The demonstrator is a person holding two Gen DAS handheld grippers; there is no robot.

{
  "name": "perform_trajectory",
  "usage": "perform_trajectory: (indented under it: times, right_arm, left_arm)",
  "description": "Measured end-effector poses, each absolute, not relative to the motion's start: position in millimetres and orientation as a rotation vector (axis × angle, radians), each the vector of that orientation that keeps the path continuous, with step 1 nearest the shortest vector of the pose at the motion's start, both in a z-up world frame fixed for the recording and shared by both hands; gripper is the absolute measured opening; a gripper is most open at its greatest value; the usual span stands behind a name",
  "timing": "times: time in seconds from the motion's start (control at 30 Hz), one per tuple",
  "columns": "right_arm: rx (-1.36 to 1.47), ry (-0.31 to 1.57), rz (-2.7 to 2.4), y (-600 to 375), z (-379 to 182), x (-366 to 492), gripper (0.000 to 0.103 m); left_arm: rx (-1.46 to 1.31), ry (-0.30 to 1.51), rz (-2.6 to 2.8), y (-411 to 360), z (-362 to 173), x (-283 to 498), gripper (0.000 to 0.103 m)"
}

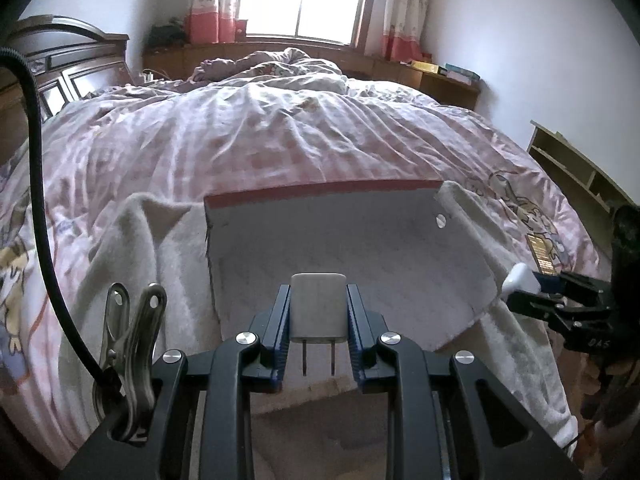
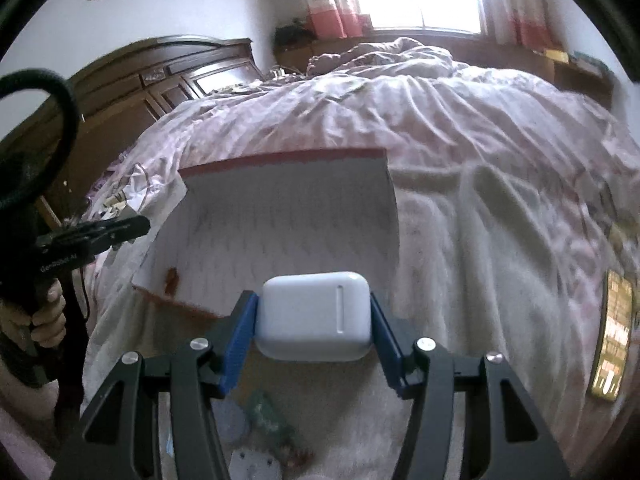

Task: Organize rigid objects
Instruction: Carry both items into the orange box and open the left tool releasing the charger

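My left gripper (image 1: 318, 308) is shut on a white plug charger (image 1: 318, 306), prongs pointing back at the camera, held over the near edge of an open cardboard box (image 1: 344, 240) with a red rim. My right gripper (image 2: 314, 316) is shut on a white earbuds case (image 2: 314, 316), held at the near side of the same box (image 2: 288, 216). The right gripper also shows at the right edge of the left wrist view (image 1: 532, 286), the left gripper at the left of the right wrist view (image 2: 120, 230).
The box lies on a white towel (image 1: 132, 248) on a pink bed (image 1: 280, 132). A metal clip (image 1: 128, 344) lies at the left. A phone (image 2: 612, 332) lies at the right. Small items (image 2: 260, 432) lie on the towel below the right gripper. A wooden shelf (image 1: 580, 172) stands right.
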State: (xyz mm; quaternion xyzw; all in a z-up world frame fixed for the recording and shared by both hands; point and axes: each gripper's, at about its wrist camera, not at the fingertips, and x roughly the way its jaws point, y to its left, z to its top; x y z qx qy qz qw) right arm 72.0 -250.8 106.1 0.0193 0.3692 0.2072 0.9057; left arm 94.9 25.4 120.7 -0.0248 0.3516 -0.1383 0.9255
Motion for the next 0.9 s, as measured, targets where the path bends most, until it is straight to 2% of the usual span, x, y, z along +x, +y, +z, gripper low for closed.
perform_trajectory:
  times: [0.3, 0.9]
  right_arm:
    - [0.006, 0.9, 0.45, -218, 101, 148, 0.059]
    - [-0.098, 1.01, 0.471, -180, 66, 204, 0.059]
  left_arm:
    - [-0.028, 0.897, -0.297, 8, 105, 160, 0.025]
    - [0.035, 0.996, -0.254, 4, 62, 199, 0.025]
